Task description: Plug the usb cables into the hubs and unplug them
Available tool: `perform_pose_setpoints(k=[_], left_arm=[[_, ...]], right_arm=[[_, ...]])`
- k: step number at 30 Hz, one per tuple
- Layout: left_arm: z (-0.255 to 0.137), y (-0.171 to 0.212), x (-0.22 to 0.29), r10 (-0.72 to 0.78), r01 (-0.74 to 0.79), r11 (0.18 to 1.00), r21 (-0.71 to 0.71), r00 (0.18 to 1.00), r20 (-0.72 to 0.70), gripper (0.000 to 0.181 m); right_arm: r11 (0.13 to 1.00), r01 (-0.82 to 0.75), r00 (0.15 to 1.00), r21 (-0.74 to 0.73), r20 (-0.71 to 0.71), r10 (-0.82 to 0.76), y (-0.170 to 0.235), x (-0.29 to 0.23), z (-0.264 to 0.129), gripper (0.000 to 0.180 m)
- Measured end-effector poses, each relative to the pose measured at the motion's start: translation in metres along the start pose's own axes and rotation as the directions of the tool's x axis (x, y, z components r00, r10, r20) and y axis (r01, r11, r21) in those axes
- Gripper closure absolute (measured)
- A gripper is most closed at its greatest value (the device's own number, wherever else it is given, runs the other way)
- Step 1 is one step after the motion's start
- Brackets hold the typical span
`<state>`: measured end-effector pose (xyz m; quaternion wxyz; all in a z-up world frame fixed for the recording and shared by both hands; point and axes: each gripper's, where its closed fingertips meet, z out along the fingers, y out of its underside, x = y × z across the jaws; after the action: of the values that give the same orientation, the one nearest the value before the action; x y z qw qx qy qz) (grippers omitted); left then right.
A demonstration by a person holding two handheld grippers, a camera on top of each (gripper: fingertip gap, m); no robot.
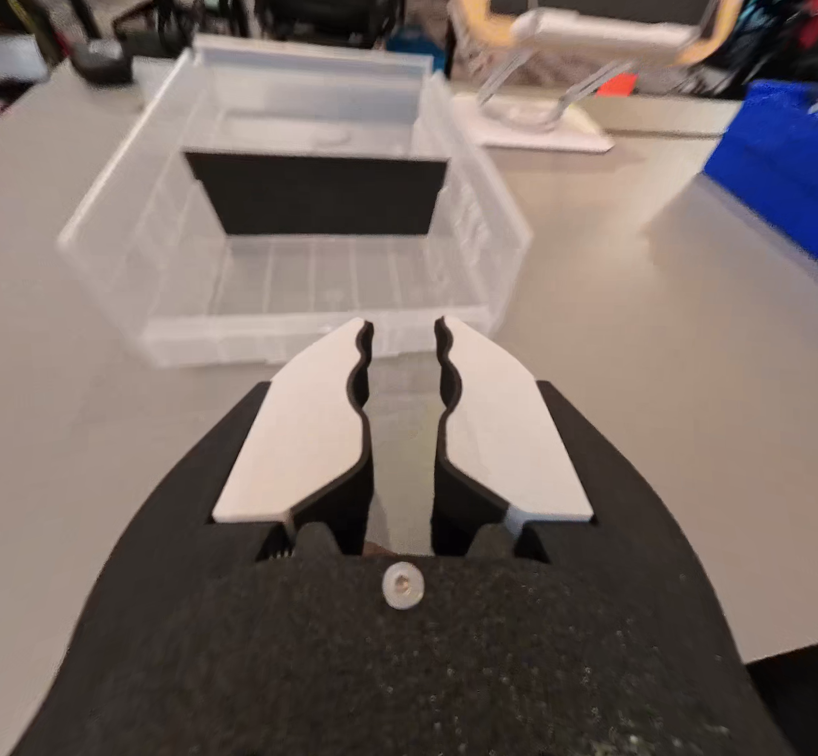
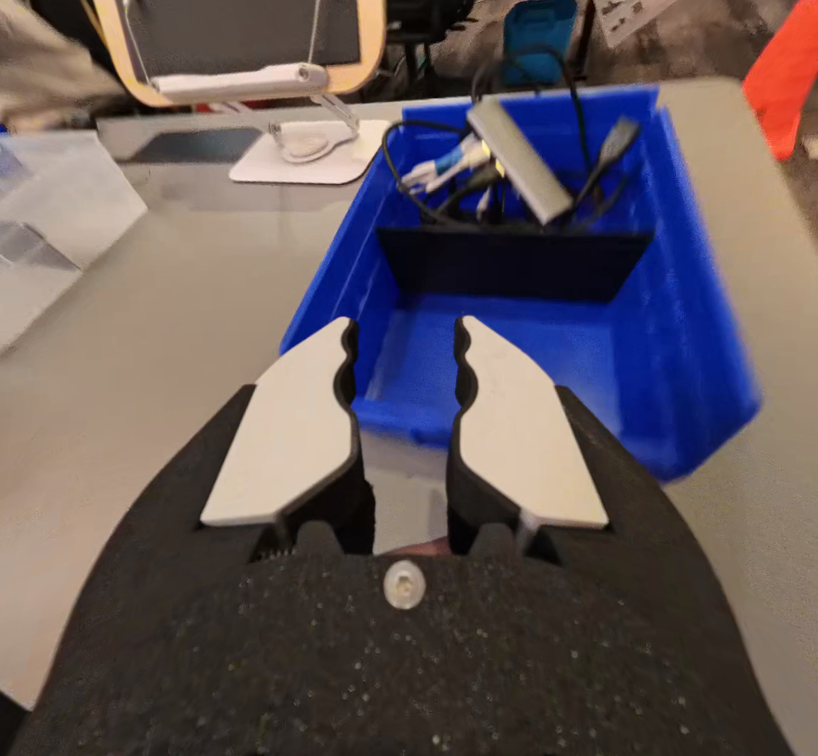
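Both empty: left tongs [image 1: 403, 327] parted before a clear bin [image 1: 287, 221]; right tongs [image 2: 405, 327] parted over a blue bin [image 2: 690, 372] holding hub [image 2: 518, 159] and cables [image 2: 447, 164].

A clear plastic bin [image 1: 283, 221] sits on the grey table [image 1: 575, 292], crossed inside by an upright black divider [image 1: 316, 195]. Just beyond its far right corner stands a white stand [image 1: 544, 124] holding a wood-framed dark screen [image 2: 230, 4], its flat base resting on the tabletop. To the right sits a blue bin [image 2: 664, 336] with its own black divider [image 2: 509, 265]; beyond the table edge are a blue bag [image 2: 538, 35] and something orange [image 2: 788, 80], both blurred.
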<state>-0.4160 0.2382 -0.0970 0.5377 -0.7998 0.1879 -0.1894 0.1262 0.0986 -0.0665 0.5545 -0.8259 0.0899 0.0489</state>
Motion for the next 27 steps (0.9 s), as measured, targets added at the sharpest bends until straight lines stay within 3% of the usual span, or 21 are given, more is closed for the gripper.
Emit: perform_pose_setpoints(k=[3, 6, 12, 24, 27], left_arm=[[0.004, 0.028, -0.027, -0.005, 0.011, 0.994, -0.112, 0.998, 0.057, 0.154], [0.009, 0.04, -0.037, 0.035, -0.02, 0.984, -0.175, 0.995, 0.088, 0.154], [0.011, 0.036, -0.039, 0.021, -0.005, 0.986, -0.166, 0.995, 0.094, 0.155], [0.013, 0.033, -0.033, 0.048, -0.036, 0.987, -0.154, 0.996, 0.076, 0.155], [0.014, 0.018, -0.014, 0.056, -0.056, 0.996, -0.069, 0.998, -0.01, 0.154]], right_arm=[[0.993, -0.101, 0.995, 0.056, -0.016, 0.102, 0.051, -0.017, -0.012, 0.14], [0.998, -0.055, 0.998, 0.042, -0.004, 0.055, 0.071, -0.026, -0.015, 0.141], [0.998, 0.055, 0.998, 0.011, -0.027, -0.055, 0.074, -0.022, -0.004, 0.141], [0.998, 0.065, 0.996, 0.007, -0.054, -0.065, 0.075, -0.01, -0.006, 0.142], [0.976, 0.211, 0.978, 0.048, -0.009, -0.211, 0.068, -0.034, -0.007, 0.134]])
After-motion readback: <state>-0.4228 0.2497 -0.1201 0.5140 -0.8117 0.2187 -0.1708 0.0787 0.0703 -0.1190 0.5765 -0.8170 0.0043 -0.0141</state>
